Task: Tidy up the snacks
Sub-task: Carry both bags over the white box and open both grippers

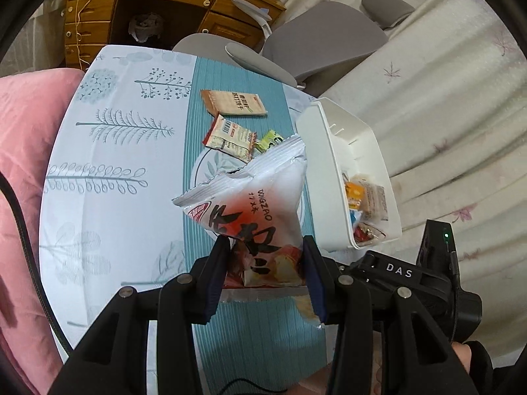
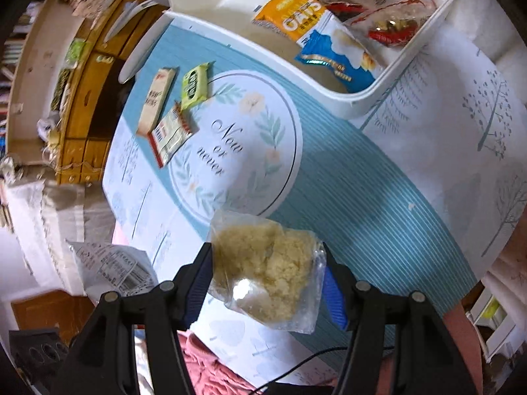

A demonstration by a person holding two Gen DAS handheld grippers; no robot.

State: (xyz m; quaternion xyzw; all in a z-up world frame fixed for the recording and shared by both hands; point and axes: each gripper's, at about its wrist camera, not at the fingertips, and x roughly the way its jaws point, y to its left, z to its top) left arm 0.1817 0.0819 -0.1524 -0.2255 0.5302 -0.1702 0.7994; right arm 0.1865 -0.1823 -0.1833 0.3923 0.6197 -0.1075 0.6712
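Both grippers are loaded. Held up close to its camera, the left gripper [image 1: 265, 263] clamps a white chip bag [image 1: 253, 207] with red print and big black characters, its blue-padded fingers [image 1: 215, 279] pressing the lower part of the bag from either side; the bag's crimped top edge points away toward the far end of the table. Likewise the right gripper [image 2: 266, 283] squeezes a clear packet of pale yellow crumbly snack [image 2: 266, 270] between its fingers [image 2: 197, 283], lifted above the tablecloth [image 2: 362, 191].

Just past the crumbly packet, the tablecloth shows a round floral emblem reading "Now or never" [image 2: 227, 144], set in a teal striped band, with tree drawings on the pale panels to either side. At the lower left of the right wrist view, part of a white bag with a barcode [image 2: 112, 270] juts in beside the table edge.

Beyond the emblem, three snacks lie on the teal band close together: a red-and-white packet [image 1: 229, 136], a small green packet [image 1: 268, 140] just beside it, and a tan cracker box [image 1: 235, 102] farthest away.

Along one side of the table sits a white bin [image 1: 349, 151], which already holds several packs, among them an orange "OATS" pouch [image 2: 290, 13], a blue-and-white pouch [image 2: 339, 56] and red-trimmed clear wrappers [image 2: 392, 23].

Past the table stand a grey chair [image 1: 316, 42] and a wooden cabinet with drawers [image 1: 108, 10].
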